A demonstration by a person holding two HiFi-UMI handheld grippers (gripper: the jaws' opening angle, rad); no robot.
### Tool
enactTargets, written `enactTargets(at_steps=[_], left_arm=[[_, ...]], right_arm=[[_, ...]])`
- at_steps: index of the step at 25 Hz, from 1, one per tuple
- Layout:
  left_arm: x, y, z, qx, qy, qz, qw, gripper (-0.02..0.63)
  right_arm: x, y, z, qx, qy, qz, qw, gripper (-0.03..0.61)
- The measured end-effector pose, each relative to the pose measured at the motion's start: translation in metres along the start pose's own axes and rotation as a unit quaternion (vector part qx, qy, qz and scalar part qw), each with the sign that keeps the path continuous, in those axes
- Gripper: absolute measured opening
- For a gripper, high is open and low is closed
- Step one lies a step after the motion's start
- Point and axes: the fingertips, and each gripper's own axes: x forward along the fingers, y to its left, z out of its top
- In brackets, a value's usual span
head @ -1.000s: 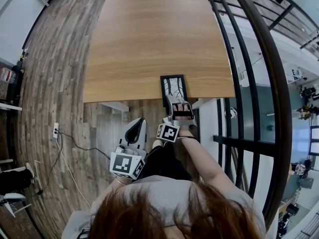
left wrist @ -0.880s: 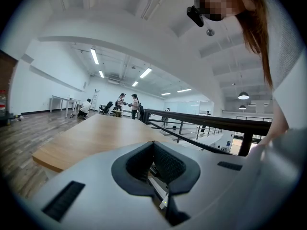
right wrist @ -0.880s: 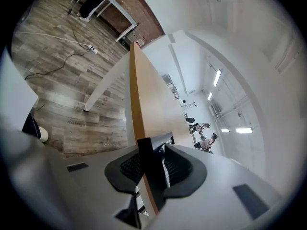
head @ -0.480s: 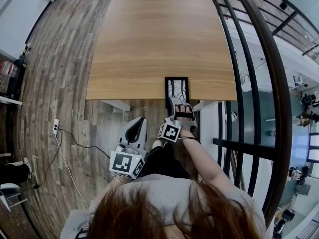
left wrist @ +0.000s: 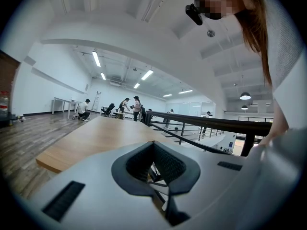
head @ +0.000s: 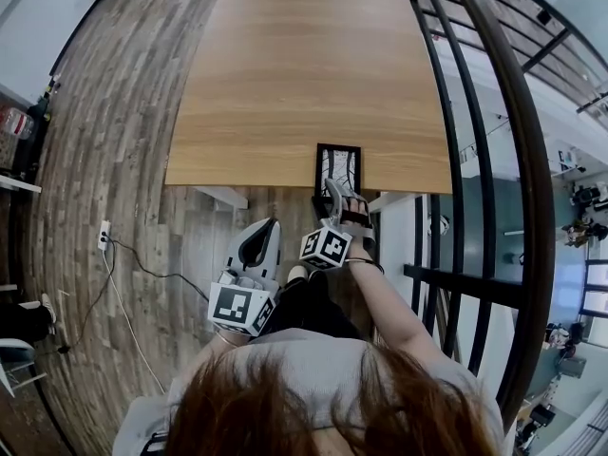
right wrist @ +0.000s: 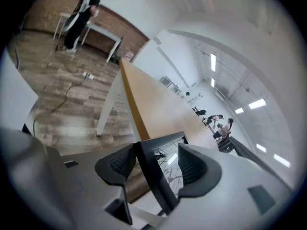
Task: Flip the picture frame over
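Observation:
A black picture frame (head: 338,164) with a branch drawing under glass lies picture side up at the near edge of the long wooden table (head: 304,65). Its near end sticks out past the edge. My right gripper (head: 338,196) is rolled onto its side at that end. In the right gripper view the frame (right wrist: 169,169) stands between the jaws of the right gripper (right wrist: 154,163), which are opening; the right pad is clear of the glass and the black edge runs close by the left pad. My left gripper (head: 265,236) hangs below the table edge, shut and empty (left wrist: 154,166).
A black metal railing (head: 446,131) runs along the table's right side, close to my right arm. A white table leg (head: 223,198) stands under the near edge. A power strip with cable (head: 103,240) lies on the wood floor at left. Several people (left wrist: 127,104) are far across the room.
My right gripper has rolled onto its side at the frame's near end and its jaws have spread apart. The frame stays on the table edge. The left gripper has not moved.

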Motion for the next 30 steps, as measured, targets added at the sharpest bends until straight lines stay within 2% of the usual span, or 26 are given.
enactTargets(at_steps=[2,4,6,8,10,16,20,24,27,29,30], left_arm=[[0.001,0.001,0.0,0.004,0.001,0.001,1.0,0.006],[0.002,0.004,-0.002,0.005,0.003,0.004,1.0,0.006],[0.004,0.007,-0.004,0.004,0.005,0.007,1.0,0.006],[0.006,0.009,-0.003,0.005,0.004,0.009,0.9999,0.006],[0.007,0.008,-0.002,0.005,0.002,0.007,1.0,0.006],[0.002,0.008,-0.002,-0.003,0.003,0.008,1.0,0.006],[-0.001,0.011,-0.001,-0.003,-0.002,0.011,0.9999,0.006],[0.002,0.017,-0.011,-0.002,0.01,0.017,0.9998,0.006],[0.002,0.019,-0.014,0.0,0.014,0.019,0.9997,0.006],[0.001,0.02,-0.013,0.0,0.011,0.02,0.9997,0.006],[0.002,0.02,-0.011,0.0,0.008,0.02,0.9998,0.006]], right_arm=[[-0.01,-0.012,0.009,0.077,-0.029,0.003,0.997,0.267],[-0.018,-0.022,0.015,0.124,-0.049,0.001,0.991,0.267],[-0.015,-0.018,0.015,0.112,-0.04,0.012,0.993,0.267],[-0.006,-0.005,0.009,0.059,-0.015,0.029,0.998,0.267],[-0.001,0.005,0.005,0.027,-0.005,0.039,0.999,0.267],[0.004,0.011,0.001,0.015,-0.004,0.049,0.999,0.267],[-0.005,0.005,0.006,0.024,-0.017,0.036,0.999,0.268],[-0.011,0.014,0.01,0.039,-0.025,0.051,0.998,0.27],[-0.018,0.01,0.016,0.04,-0.03,0.044,0.998,0.27],[-0.033,-0.001,0.023,0.081,-0.044,0.032,0.995,0.27],[-0.045,-0.01,0.029,0.124,-0.056,0.029,0.99,0.27]])
